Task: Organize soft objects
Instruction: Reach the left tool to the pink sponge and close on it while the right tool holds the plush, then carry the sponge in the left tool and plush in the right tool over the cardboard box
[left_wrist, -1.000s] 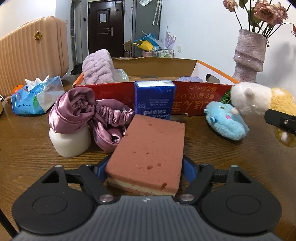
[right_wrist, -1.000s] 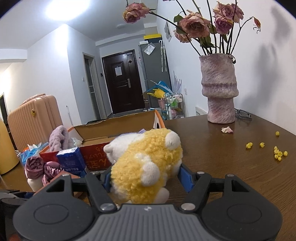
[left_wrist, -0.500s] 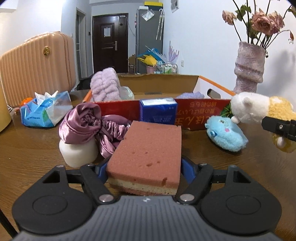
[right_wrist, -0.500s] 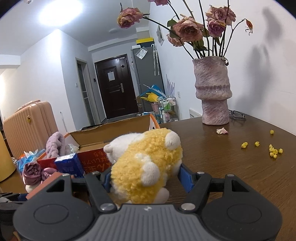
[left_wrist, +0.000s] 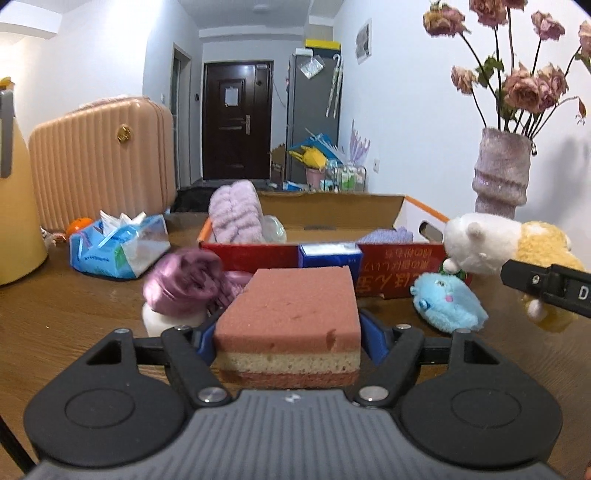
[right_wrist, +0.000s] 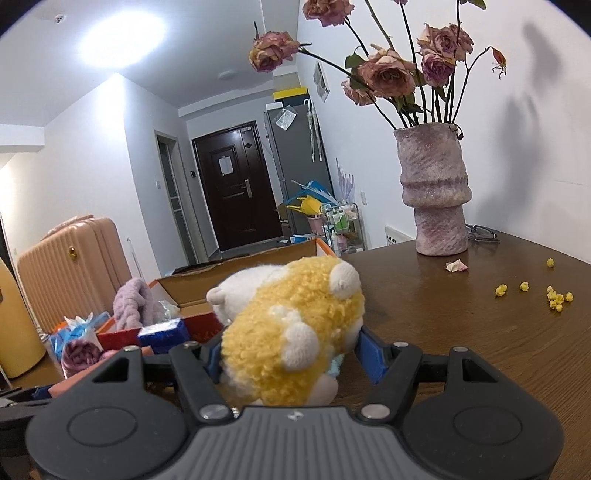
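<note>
- While the sponge (left_wrist: 291, 317), pink on top with a pale middle layer, is clamped between the blue pads of the left gripper (left_wrist: 288, 338), it is carried clear of the wooden table (left_wrist: 74, 314), its far edge pointing toward the cardboard box (left_wrist: 332, 218).
- Seen from the right wrist, a yellow-and-white plush toy (right_wrist: 291, 332) is squeezed by the right gripper (right_wrist: 290, 356), both pads pressed into its fur, and it is held above the table's right side.
- Beyond the sponge, a blue tissue pack (left_wrist: 330, 254) is seen upright against the box's red near wall.
- To the left of the sponge, a purple satin scrunchie (left_wrist: 184, 282) is draped over a white rounded object (left_wrist: 159, 321).
- To the right, a light blue plush (left_wrist: 447, 302) is left lying on the table, just beside the box's near wall.
- Inside the box, at its left end, a lilac fluffy cloth (left_wrist: 234, 214) is propped upright.
- Farther left, an opened blue tissue bag (left_wrist: 118, 247) is set on the table.
- At the far right, a mauve vase (right_wrist: 436, 192) of dried roses is placed, with yellow crumbs (right_wrist: 554, 293) scattered near it.
</note>
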